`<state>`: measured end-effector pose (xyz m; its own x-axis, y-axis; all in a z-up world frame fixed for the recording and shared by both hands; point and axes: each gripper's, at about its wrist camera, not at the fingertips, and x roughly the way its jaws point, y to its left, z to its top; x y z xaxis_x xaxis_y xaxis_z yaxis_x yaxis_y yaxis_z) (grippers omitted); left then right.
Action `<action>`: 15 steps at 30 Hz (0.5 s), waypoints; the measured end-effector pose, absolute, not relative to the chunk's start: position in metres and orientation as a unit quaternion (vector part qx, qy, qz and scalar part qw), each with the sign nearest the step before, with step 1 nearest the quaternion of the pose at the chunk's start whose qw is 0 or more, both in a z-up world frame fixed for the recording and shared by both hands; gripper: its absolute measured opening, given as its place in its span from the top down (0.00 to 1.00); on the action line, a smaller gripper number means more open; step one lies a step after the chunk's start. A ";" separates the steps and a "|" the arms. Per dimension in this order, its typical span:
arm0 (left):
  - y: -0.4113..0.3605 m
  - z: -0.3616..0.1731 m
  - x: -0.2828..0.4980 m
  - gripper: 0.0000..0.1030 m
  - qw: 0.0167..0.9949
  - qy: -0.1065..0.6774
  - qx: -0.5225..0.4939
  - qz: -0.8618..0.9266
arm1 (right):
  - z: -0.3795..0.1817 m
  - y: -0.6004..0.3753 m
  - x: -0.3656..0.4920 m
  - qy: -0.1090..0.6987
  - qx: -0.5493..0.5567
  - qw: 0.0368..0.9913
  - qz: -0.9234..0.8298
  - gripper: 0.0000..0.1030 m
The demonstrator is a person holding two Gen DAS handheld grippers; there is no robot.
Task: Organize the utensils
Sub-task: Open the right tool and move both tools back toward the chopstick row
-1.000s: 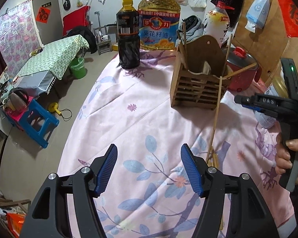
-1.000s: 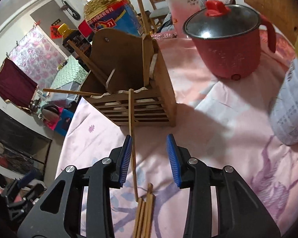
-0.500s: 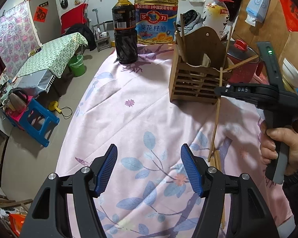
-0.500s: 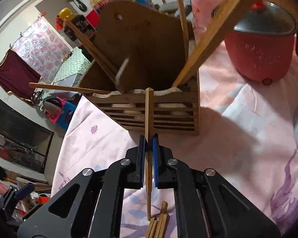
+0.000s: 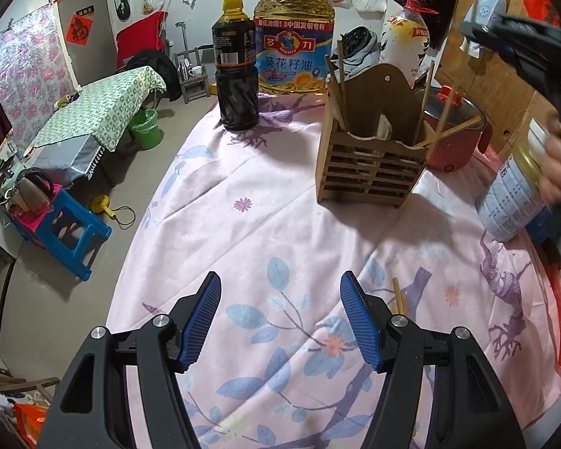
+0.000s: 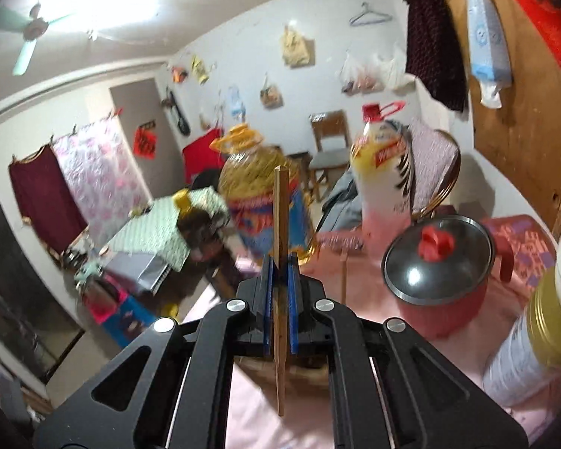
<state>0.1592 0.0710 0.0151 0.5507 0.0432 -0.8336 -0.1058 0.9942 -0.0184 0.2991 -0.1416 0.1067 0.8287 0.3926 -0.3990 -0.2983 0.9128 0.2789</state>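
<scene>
Table under pink floral cloth (image 5: 265, 232): wooden utensil holder (image 5: 368, 172), soy bottle (image 5: 237, 67), oil jug (image 5: 293, 37), red pot (image 5: 454, 138), tin (image 5: 512, 202), loose chopsticks (image 5: 399, 297).

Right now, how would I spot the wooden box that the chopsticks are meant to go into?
Look across the pink floral tablecloth to its far end. The slatted wooden chopstick holder stands there, right of the dark soy sauce bottle and left of the red pot. It alone has open slats, a tall rounded backboard and chopsticks poking out.

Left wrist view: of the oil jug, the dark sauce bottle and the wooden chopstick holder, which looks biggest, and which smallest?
1. Chopstick holder, though it stands nearer the camera, which flatters it.
2. Oil jug, close behind and partly hidden; these two are hard to separate.
3. Sauce bottle, clearly the slimmest.
</scene>
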 end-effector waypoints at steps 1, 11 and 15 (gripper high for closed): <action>0.072 0.014 0.159 0.37 0.879 0.474 -0.034 0.045 | 0.105 -0.142 0.302 0.225 0.103 0.952 0.179 0.92; 0.078 0.010 0.158 0.37 0.872 0.483 -0.042 0.066 | 0.104 -0.134 0.319 0.178 0.088 0.967 0.159 0.92; 0.074 0.012 0.160 0.37 0.873 0.482 -0.041 0.059 | 0.075 -0.128 0.312 0.228 0.044 0.961 0.149 0.86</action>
